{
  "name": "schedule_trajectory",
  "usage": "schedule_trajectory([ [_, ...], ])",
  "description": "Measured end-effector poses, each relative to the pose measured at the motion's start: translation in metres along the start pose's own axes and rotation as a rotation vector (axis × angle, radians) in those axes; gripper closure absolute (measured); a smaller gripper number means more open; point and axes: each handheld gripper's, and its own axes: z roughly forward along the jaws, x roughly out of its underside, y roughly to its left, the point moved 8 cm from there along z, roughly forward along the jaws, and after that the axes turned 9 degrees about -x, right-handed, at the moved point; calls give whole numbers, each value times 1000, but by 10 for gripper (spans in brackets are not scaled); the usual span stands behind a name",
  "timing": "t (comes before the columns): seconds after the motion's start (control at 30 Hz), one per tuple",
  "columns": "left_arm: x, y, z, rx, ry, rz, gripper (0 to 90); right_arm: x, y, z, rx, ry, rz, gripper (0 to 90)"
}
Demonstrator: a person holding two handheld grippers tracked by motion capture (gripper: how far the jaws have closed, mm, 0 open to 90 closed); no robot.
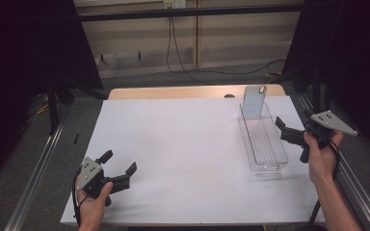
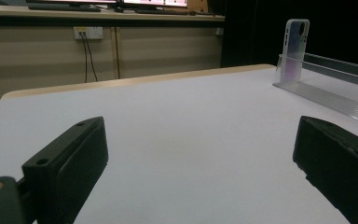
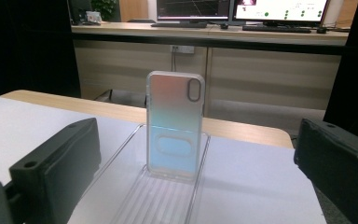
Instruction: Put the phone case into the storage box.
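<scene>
Nearest the camera, at the desk's (image 1: 183,144) near left corner, the left gripper (image 1: 120,168) rests low over the white sheet with its two black jaws spread wide and nothing between them; in the left gripper view (image 2: 200,158) only bare white surface lies in the gap. Off the desk's right edge, the right gripper (image 1: 280,126) is held in the person's right hand (image 1: 322,159), jaws likewise released and empty, and pointed toward the far end of the tray.

That long, clear, ribbed plastic tray (image 1: 270,154) lies lengthwise along the right edge of the desk. At its far end, toward the desk's far right corner, a translucent, iridescent pastel phone case (image 1: 254,102) stands upright, camera cutout at the top, apparently leaning on the tray's end wall.

As I judge it, the work on the case has hardly begun: neither tool touches it, and the whole grasp and move are left to do. Seen along the right gripper's jaws (image 3: 193,163), the case (image 3: 175,123) stands squarely ahead and between them, near but clearly apart, so that gripper looks set to close in. The left gripper is well apart from it, across the desk; from there the case (image 2: 294,49) shows far off to the right.
</scene>
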Motion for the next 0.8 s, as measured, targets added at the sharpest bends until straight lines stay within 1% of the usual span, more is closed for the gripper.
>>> schedule_trajectory([
  [0.1,0,-1,0,-3,-1,3,32,6,6,-6,1,7,-15,3],
  [0.23,0,-2,-1,-1,-2,4,32,12,13,-13,-1,10,-13,4],
  [0.3,0,-2,-2,2,0,10,32,13,15,-18,0,4,-13,4],
  [0.4,-1,-1,-4,-5,-5,2,32,13,17,-27,-3,-5,-13,3],
  [0.47,-1,0,-5,-11,-10,5,32,16,19,-33,1,-7,-13,3],
  [0.5,-1,0,-5,-10,-11,6,33,18,20,-35,4,-5,-14,3],
  [0.57,-2,1,-6,-23,-19,8,34,22,23,-39,0,-5,-12,3],
  [0.67,-2,1,-7,-22,-17,3,35,27,27,-45,-6,-7,-16,0],
  [0.77,-1,0,-7,-17,-12,12,35,35,34,-50,-12,-19,-20,5],
  [0.8,-1,0,-7,-16,-11,12,35,37,36,-51,-15,-16,-23,5],
])
